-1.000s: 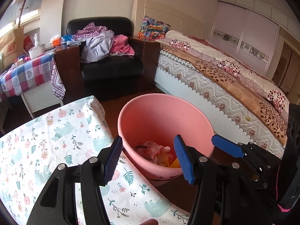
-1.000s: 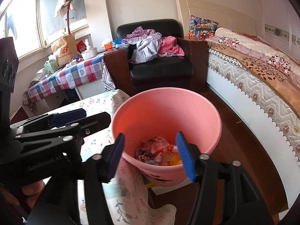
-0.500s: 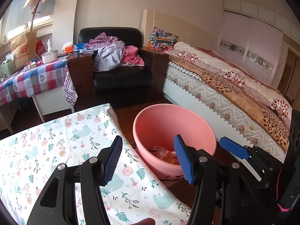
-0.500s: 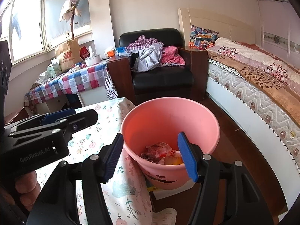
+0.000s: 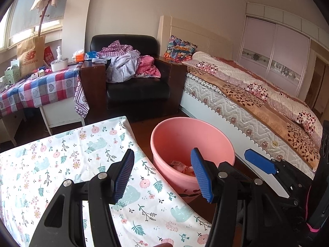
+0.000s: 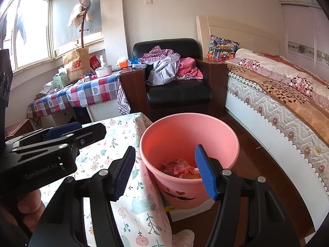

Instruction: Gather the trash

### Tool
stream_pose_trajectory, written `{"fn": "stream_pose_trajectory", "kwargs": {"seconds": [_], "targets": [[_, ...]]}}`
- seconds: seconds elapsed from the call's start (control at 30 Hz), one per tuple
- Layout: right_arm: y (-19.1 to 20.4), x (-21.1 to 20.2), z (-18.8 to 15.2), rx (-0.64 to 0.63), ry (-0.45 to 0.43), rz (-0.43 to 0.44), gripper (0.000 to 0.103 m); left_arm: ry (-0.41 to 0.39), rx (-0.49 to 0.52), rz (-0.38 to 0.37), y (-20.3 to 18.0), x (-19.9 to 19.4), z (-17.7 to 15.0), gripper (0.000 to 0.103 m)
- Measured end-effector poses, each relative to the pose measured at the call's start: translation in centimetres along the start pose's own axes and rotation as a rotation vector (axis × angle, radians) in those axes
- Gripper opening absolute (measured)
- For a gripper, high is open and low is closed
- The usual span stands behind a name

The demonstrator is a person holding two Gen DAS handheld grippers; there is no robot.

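Note:
A pink plastic bin (image 5: 216, 144) (image 6: 230, 144) stands on the floor at the corner of a table with a floral cloth (image 5: 61, 164) (image 6: 123, 135). Crumpled wrappers (image 6: 176, 167) (image 5: 181, 167) lie in its bottom. My left gripper (image 5: 162, 173) is open and empty above the cloth's edge, left of the bin; it also shows in the right wrist view (image 6: 61, 131). My right gripper (image 6: 164, 173) is open and empty above and in front of the bin; its blue fingertip (image 5: 259, 163) shows in the left wrist view.
A black armchair (image 5: 135, 86) (image 6: 181, 90) piled with clothes stands behind the bin. A bed (image 5: 257, 103) (image 6: 287, 94) runs along the right. A checked-cloth side table (image 5: 37, 88) (image 6: 82, 92) with a paper bag and small items stands at the left. A white box (image 6: 189, 210) lies under the bin.
Both grippers have pulled back and up from the bin, which now looks smaller and lower. Both stay open and empty. More of the floral cloth shows.

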State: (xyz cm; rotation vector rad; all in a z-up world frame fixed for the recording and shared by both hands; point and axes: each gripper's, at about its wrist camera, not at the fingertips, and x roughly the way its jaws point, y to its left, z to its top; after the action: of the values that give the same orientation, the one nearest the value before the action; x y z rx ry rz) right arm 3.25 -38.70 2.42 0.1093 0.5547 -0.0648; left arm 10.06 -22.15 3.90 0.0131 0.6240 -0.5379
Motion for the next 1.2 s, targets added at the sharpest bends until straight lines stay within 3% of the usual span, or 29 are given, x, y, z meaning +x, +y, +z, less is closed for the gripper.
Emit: {"fn": "stream_pose_trajectory", "kwargs": {"seconds": [1.2], "targets": [[0.5,-1.8,0.5,0.004,-0.025,-0.008,0.061,-0.024,-0.032,0.008,1.3,-2.1,-0.4,0.056]]}}
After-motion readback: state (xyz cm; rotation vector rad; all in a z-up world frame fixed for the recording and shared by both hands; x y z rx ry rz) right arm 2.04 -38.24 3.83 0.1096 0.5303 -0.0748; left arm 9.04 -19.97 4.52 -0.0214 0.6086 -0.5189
